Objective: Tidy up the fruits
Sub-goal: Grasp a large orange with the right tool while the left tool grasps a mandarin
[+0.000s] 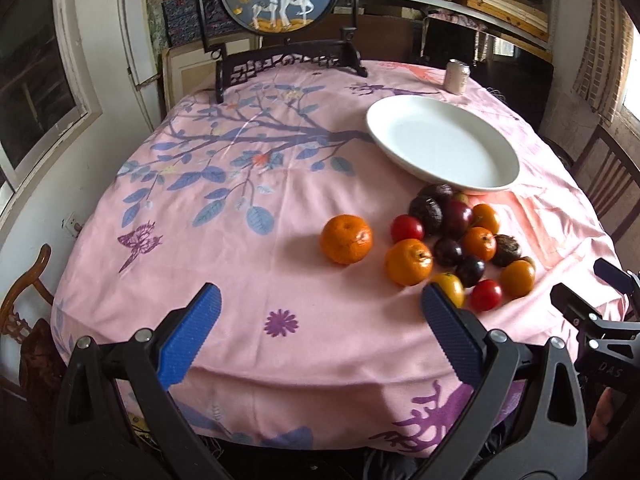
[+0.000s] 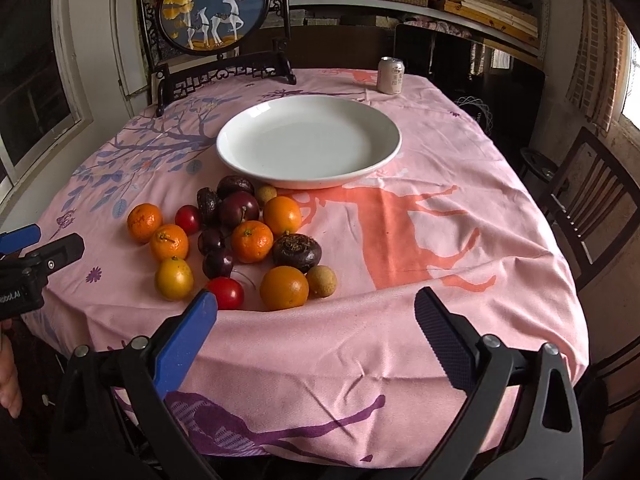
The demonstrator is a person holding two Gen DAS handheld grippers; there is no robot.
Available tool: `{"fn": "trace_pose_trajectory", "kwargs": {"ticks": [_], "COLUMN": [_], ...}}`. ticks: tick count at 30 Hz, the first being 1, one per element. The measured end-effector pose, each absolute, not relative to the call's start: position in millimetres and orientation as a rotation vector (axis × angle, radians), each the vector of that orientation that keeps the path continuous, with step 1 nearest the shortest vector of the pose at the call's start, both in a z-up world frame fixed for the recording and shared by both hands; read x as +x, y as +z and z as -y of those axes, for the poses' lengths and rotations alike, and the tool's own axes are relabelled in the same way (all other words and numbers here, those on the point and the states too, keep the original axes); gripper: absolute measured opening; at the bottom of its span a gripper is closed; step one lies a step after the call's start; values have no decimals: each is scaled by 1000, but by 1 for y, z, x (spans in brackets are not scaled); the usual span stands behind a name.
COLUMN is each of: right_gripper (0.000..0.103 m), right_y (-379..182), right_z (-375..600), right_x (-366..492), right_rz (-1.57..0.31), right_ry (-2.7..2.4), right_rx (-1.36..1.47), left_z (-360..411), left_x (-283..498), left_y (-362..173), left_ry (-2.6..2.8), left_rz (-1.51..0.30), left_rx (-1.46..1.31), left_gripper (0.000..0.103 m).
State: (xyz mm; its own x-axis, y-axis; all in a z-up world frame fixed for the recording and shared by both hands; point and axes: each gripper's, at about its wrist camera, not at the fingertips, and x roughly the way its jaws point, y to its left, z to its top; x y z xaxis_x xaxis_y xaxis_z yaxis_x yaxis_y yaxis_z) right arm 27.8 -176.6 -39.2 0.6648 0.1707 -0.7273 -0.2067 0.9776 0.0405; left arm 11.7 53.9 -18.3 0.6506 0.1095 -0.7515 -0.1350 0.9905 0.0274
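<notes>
While both tools hang at the near edge of the table point(image 2: 500, 248), neither grips anything: the left claw point(image 1: 320, 320) is spread wide, its blue pads point(image 1: 188, 336) clear of all fruit, and the right claw point(image 2: 316, 320) is likewise spread wide above the draped pink tablecloth point(image 2: 360, 360). Just beyond the claws lies the fruit cluster point(image 2: 240, 236), loose on the cloth and not on any dish. Nearest are a red cherry tomato point(image 2: 226, 293), a yellow-orange fruit point(image 2: 174, 278), an orange point(image 2: 284, 287) and a small tan longan point(image 2: 321, 281) touching it. Behind these sit dark cherries point(image 2: 217, 263), a dark wrinkled fruit point(image 2: 297, 252) and several mandarins, one mandarin point(image 1: 346, 239) lying slightly apart on the left of the group. Further dark fruits point(image 2: 235, 186) mark the far edge of the cluster, just beside the rim of the white plate point(image 2: 308, 142), which holds nothing. Well beyond the plate a drink can point(image 2: 391, 75) stands upright near the far edge of the table. At the far left, a round painted screen point(image 2: 214, 12) showing white deer stands in a dark carved frame. Shelves of stacked boards point(image 2: 460, 0) line the back wall.
</notes>
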Motion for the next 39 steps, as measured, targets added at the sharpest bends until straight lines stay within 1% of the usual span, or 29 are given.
{"fn": "trace_pose_trajectory", "kwargs": {"ticks": [1, 2, 3, 5, 7, 8, 14, 17, 19, 27, 29, 31, 33, 34, 35, 37, 39], "right_gripper": [65, 58, 56, 45, 43, 36, 35, 36, 35, 35, 35, 35, 35, 35, 35, 35, 35], "right_y": [-44, -49, -54, -63, -70, -72, -76, -85, -82, -65, -59, -57, -57, -58, -59, -61, -61], "right_z": [175, 172, 169, 161, 156, 155, 156, 152, 151, 164, 167, 169, 170, 170, 171, 172, 174], "right_x": [31, 35, 39, 45, 52, 55, 71, 84, 86, 61, 54, 51, 49, 50, 50, 51, 51], "right_rz": [-838, -862, -884, -920, -939, -942, -946, -986, -973, -934, -919, -914, -916, -919, -923, -930, -931], "right_ry": [239, 263, 284, 314, 317, 302, 321, 331, 323, 311, 306, 307, 309, 309, 309, 312, 314], "right_rx": [-37, -29, -24, -30, -41, -49, -30, -13, -16, -13, -15, -13, -8, -4, 0, 8, 13], "left_z": [-59, -62, -64, -64, -61, -60, -70, -76, -79, -75, -72, -66, -62, -61, -61, -57, -55], "left_x": [13, 14, 15, 17, 19, 19, 36, 46, 53, 83, 91, 98, 104, 107, 111, 113, 113], "left_y": [-24, -29, -33, -40, -44, -46, -59, -64, -66, -72, -74, -77, -80, -81, -82, -81, -80], "left_ry": [146, 150, 152, 147, 142, 144, 171, 191, 197, 174, 121, 77, 40, 22, 6, -15, -30], "left_rz": [-870, -887, -900, -922, -927, -929, -949, -952, -952, -950, -953, -960, -952, -952, -958, -947, -951], "left_rx": [-49, -59, -62, -60, -47, -41, -55, -58, -61, -24, -51, -69, -107, -122, -131, -120, -130], "left_gripper": [101, 101, 101, 101, 101, 101, 101, 101, 101, 101, 101, 96, 84, 79, 65, 45, 45]}}
